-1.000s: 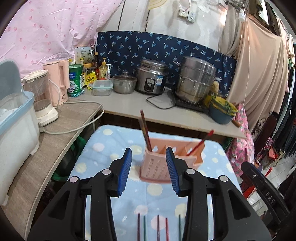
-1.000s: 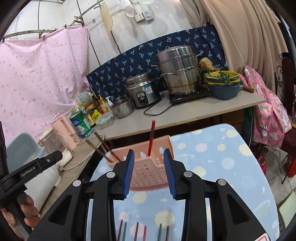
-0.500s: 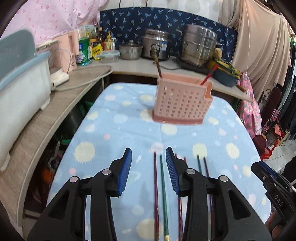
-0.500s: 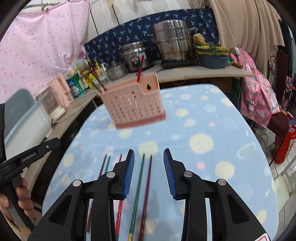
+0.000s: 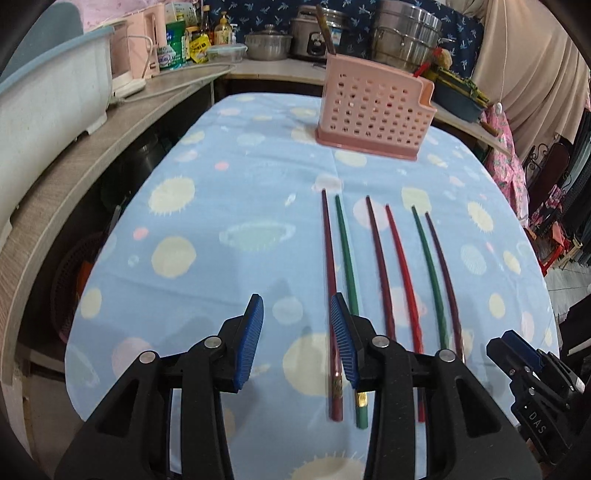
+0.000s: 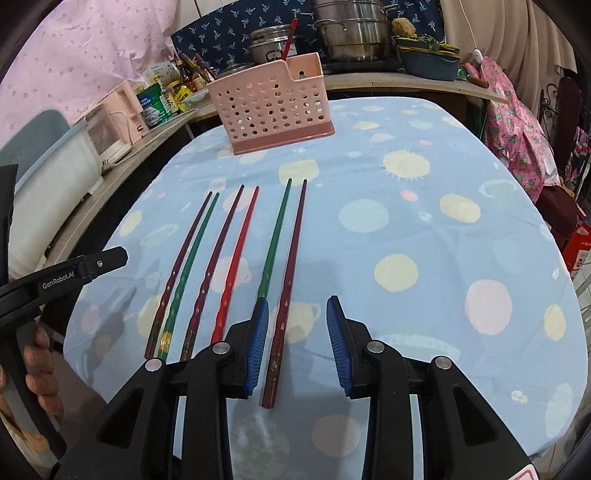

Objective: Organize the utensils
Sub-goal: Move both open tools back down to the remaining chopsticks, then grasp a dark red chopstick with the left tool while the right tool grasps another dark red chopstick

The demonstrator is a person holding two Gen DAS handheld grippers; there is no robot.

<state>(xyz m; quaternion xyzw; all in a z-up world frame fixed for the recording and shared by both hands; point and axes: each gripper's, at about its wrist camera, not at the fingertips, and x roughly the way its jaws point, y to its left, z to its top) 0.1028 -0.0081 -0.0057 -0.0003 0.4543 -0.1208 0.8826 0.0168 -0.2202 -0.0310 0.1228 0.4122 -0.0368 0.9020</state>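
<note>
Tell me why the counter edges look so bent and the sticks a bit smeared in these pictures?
Left wrist view: the fisheye lens bows the counter edge, and the chopsticks look streaked and soft. Right wrist view: the same bowing at the rim, dark corners, while the pink basket stays fairly sharp.

A home kitchen, cramped and lived-in. Along the back desk (image 5: 280,72) stand a rice cooker (image 6: 271,46), a stacked steel steamer pot (image 6: 352,31), a small lidded pot (image 5: 267,46), sauce bottles (image 5: 223,27) and tins. A pink kettle (image 5: 142,40) sits on the side desk (its cord trailing). Printed cloths (image 6: 236,33) cover the walls, and clothes (image 5: 528,66) hang at the right.
</note>
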